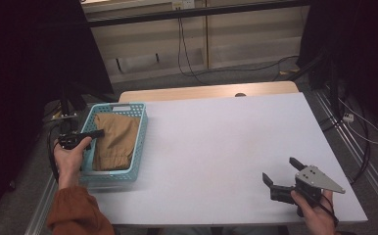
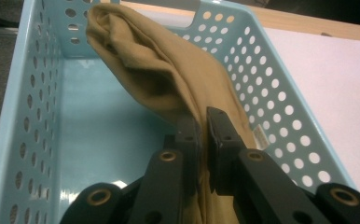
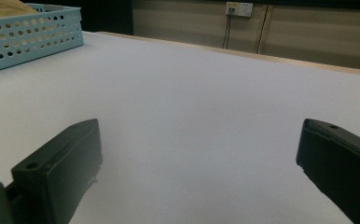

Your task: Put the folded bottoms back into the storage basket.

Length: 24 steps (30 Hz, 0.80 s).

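The left gripper [image 2: 205, 133] is clamped on the tan cloth [image 2: 169, 74] inside the blue basket [image 2: 280, 98]. The right gripper [image 1: 284, 172] has its jaws wide apart above the white table [image 1: 216, 142].

A white surface [image 1: 226, 142] spreads wide and bare, with a strip of pale wood [image 1: 206, 92] along its far edge. Beyond it, black cables [image 1: 187, 58] hang down a beige wall to grey floor [image 1: 255, 73]. A wall socket [image 3: 239, 8] sits high up.
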Available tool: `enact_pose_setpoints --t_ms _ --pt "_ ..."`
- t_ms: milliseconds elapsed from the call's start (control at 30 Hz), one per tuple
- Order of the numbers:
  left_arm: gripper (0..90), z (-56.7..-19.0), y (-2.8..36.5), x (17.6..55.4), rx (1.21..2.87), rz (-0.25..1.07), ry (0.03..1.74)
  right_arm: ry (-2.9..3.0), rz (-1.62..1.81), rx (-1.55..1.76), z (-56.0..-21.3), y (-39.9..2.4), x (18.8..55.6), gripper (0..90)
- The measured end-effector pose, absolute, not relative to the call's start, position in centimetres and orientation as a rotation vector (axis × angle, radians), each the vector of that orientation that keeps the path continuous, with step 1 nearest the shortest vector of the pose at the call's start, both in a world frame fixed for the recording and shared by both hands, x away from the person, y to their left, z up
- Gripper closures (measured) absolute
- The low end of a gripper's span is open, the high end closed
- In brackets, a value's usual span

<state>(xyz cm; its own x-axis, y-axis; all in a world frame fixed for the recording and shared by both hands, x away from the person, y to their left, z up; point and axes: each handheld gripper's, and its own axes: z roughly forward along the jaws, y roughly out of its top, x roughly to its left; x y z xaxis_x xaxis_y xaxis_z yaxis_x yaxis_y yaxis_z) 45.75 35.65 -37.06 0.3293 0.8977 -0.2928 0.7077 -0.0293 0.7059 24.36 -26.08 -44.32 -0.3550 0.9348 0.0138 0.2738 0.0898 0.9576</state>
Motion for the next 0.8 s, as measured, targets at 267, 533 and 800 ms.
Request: enact_pose_setpoints --t_ms 267,533,800 --pt "83.9 -37.8 36.1 46.0 1.790 0.294 1.465 1.717 1.290 1.195 -44.3 -26.1 24.3 0.1" --pt "83.4 -38.0 36.2 46.1 1.796 0.304 1.466 1.715 1.289 1.194 -44.3 -26.1 24.3 0.1" --pt "82.6 -38.6 36.1 46.9 1.846 0.326 1.505 1.715 1.289 1.194 -44.3 -26.1 24.3 0.1"
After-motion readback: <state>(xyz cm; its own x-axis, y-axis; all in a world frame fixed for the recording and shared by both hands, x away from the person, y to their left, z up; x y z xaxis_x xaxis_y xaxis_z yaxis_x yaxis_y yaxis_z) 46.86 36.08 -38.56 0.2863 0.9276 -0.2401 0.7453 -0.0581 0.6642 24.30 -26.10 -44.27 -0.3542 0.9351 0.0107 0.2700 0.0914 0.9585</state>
